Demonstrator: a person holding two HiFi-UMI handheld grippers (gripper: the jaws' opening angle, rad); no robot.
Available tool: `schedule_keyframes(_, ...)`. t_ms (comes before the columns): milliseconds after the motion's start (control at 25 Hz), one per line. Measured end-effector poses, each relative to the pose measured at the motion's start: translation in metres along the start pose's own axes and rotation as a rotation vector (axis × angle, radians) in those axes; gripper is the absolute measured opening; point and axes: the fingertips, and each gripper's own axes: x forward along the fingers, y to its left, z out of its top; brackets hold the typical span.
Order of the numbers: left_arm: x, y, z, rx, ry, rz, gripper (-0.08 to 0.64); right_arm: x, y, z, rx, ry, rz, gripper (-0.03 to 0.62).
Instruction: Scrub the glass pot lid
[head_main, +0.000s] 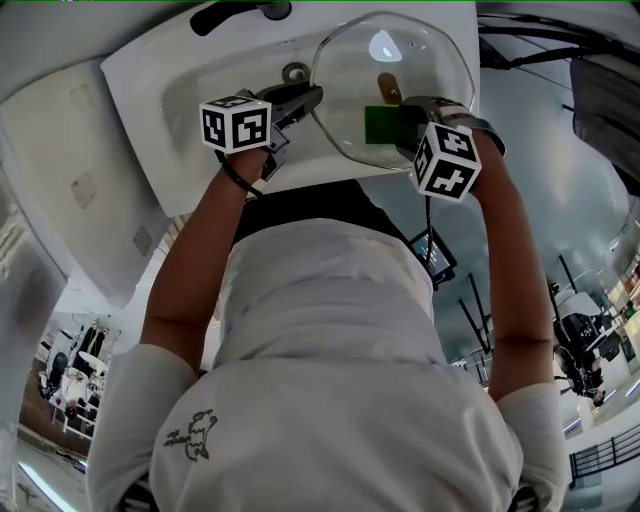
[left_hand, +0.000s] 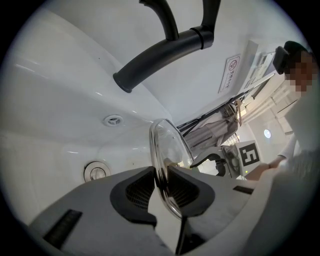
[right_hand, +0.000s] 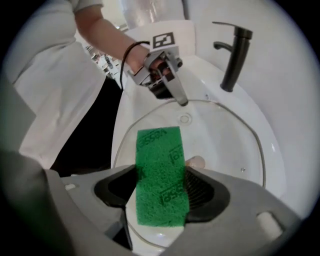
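A clear glass pot lid (head_main: 390, 60) is held tilted over the white sink (head_main: 190, 90). My left gripper (head_main: 305, 100) is shut on the lid's left rim; in the left gripper view the rim (left_hand: 167, 160) stands edge-on between the two black pads of that gripper (left_hand: 161, 185). My right gripper (head_main: 408, 125) is shut on a green scouring pad (head_main: 382, 125). In the right gripper view the pad (right_hand: 160, 175) lies flat against the lid's glass (right_hand: 225, 135), beside the lid's tan knob (right_hand: 196, 161). The left gripper (right_hand: 181, 100) shows there at the lid's far rim.
A black faucet (head_main: 240, 12) arches over the basin's back edge, seen also as the faucet (left_hand: 165, 52) and the faucet (right_hand: 232, 55). The drain (left_hand: 96, 171) and an overflow hole (left_hand: 113, 120) sit in the bowl. The person's torso stands close to the sink's front edge.
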Motion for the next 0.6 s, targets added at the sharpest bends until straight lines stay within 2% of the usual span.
schedule_keyframes(120, 0.000, 0.001, 0.000, -0.005, 0.002, 0.001, 0.080, -0.003, -0.009, 0.044, 0.070, -0.107, -0.048, 0.296)
schedule_keyframes(280, -0.001, 0.000, 0.000, -0.008, 0.008, 0.007, 0.080, 0.007, 0.004, 0.097, 0.136, -0.215, -0.009, 0.296)
schedule_keyframes(400, 0.001, -0.001, -0.001, -0.010, 0.017, 0.002, 0.078, 0.017, 0.010, 0.096, 0.142, -0.208, -0.028, 0.295)
schedule_keyframes(600, 0.000, 0.000, 0.000, -0.002, 0.024, 0.004, 0.078, 0.019, 0.016, 0.068, 0.143, -0.147, -0.012, 0.293)
